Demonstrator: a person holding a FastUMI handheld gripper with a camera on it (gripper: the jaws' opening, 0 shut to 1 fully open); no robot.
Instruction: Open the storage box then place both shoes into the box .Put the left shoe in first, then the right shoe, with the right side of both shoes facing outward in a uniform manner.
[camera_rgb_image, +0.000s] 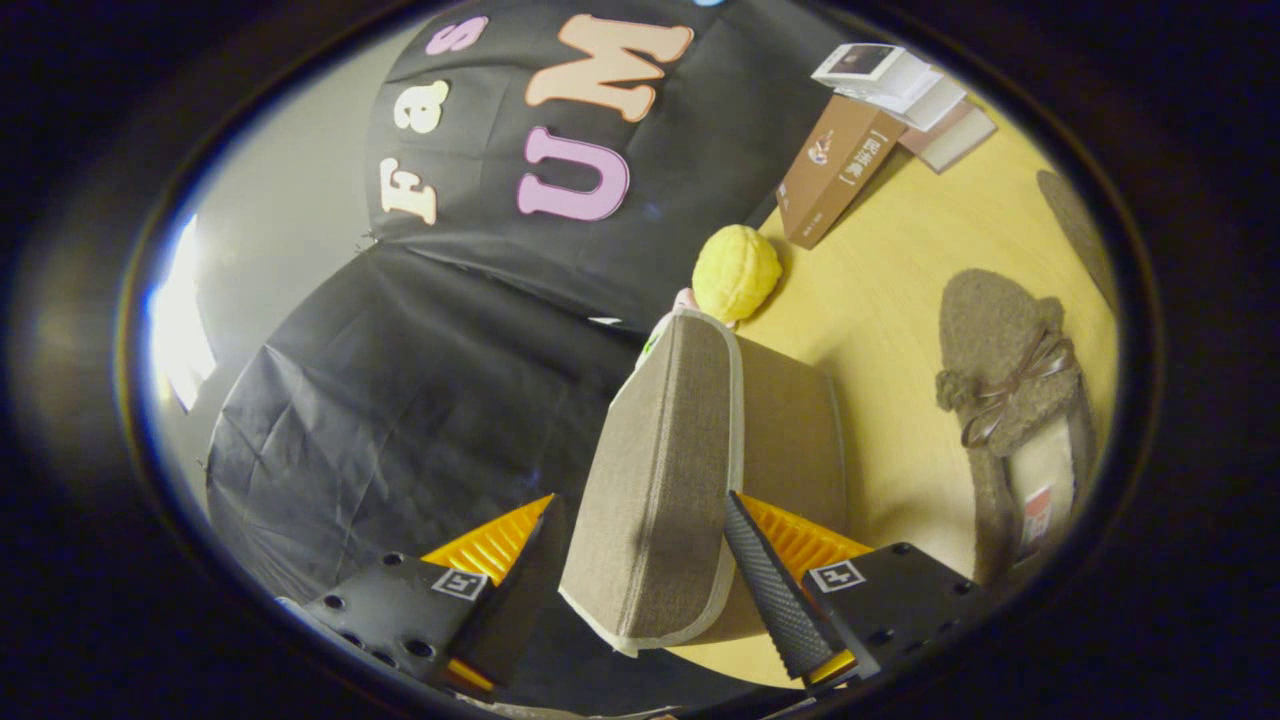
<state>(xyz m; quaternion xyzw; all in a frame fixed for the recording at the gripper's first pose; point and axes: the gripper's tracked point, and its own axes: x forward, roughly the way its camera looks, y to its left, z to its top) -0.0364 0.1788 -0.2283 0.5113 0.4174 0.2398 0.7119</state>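
Gripper (650, 590) has its two fingers on opposite faces of the storage box lid (660, 470), the panel standing between them; they look clamped on it, though actual contact on the far face is hard to confirm. Lid is a grey-brown fabric panel with pale piping, raised on edge and tilted away from the fingers toward 12 o'clock.

Storage box (795, 440) body sits directly behind the lid, toward 1 o'clock from the fingers, same fabric. Its interior is hidden by the lid.

One shoe (1010, 400), a fuzzy brown slipper with a ribbon bow, lies on the wooden table (900, 280) at 3 o'clock of the box, well apart from it. Which shoe of the pair it is, I cannot tell.

Beyond the lid at 12 o'clock: a yellow knobbly toy (737, 272). Further, at 1 o'clock, a brown carton (835, 170) and some stacked booklets (895, 80).

Judgement: step in hand is opening the box; no shoe placed yet. Next move calls for swinging the lid fully back so it rests open unaided, then letting go and going for the left shoe. Risk: lid may fall shut on release.
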